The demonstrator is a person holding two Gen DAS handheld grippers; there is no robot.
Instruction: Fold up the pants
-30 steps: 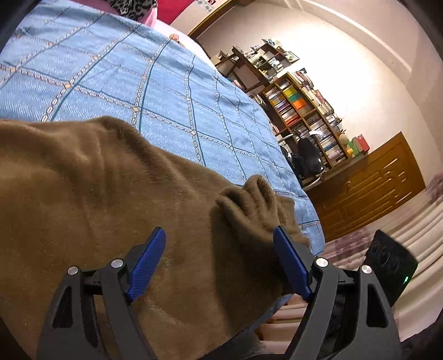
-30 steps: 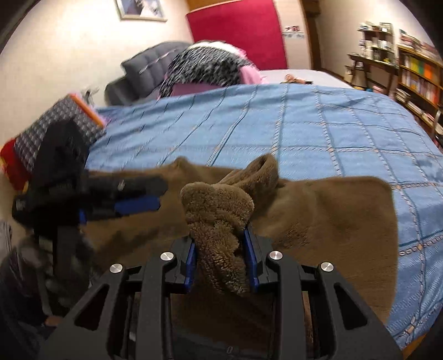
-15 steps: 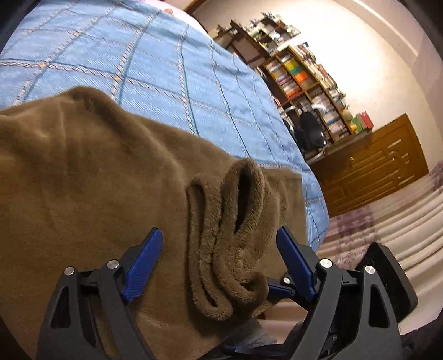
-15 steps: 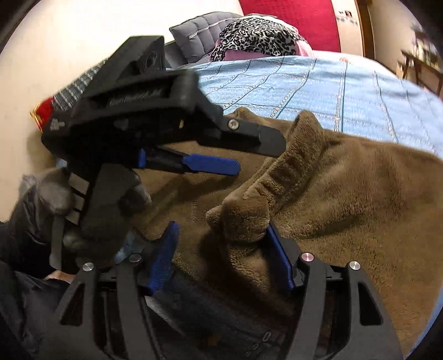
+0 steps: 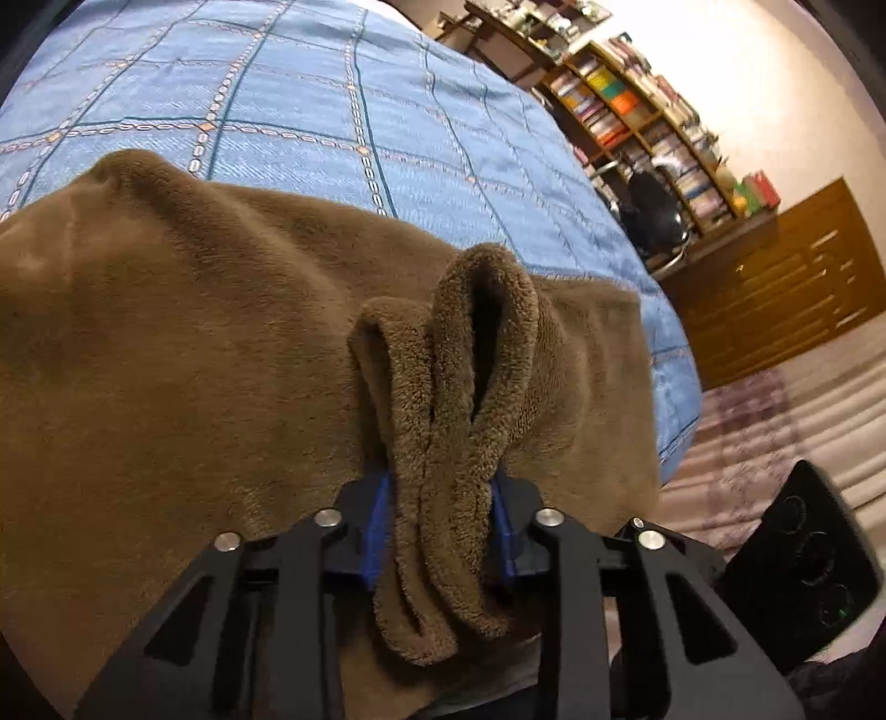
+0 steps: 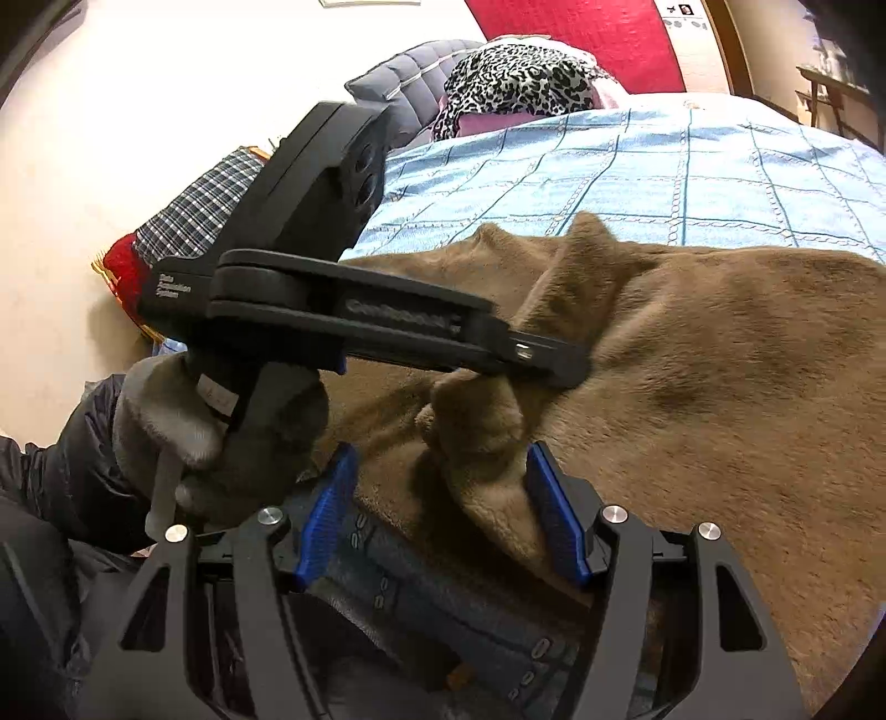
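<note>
The brown fleece pants (image 5: 194,343) are lying spread on the blue bed cover (image 5: 332,111); the left gripper (image 5: 440,531) has just been closing and its fingers are clenching a bunched fold of the pants. The right gripper (image 6: 437,515) has just been opening; its fingers are standing released around a fold, gripping nothing.

We're in a home bedroom here. A wide bed (image 5: 343,99) fills the view under a blue checked bedspread, with a leopard-print pillow (image 6: 515,77) and a grey quilted cushion (image 6: 410,77) piled at its head against a red headboard (image 6: 576,39). Across the room, crowded bookshelves (image 5: 626,111) run along the wall, a dark office chair (image 5: 653,210) sits beneath them, and a wooden cabinet (image 5: 775,277) stands alongside.
</note>
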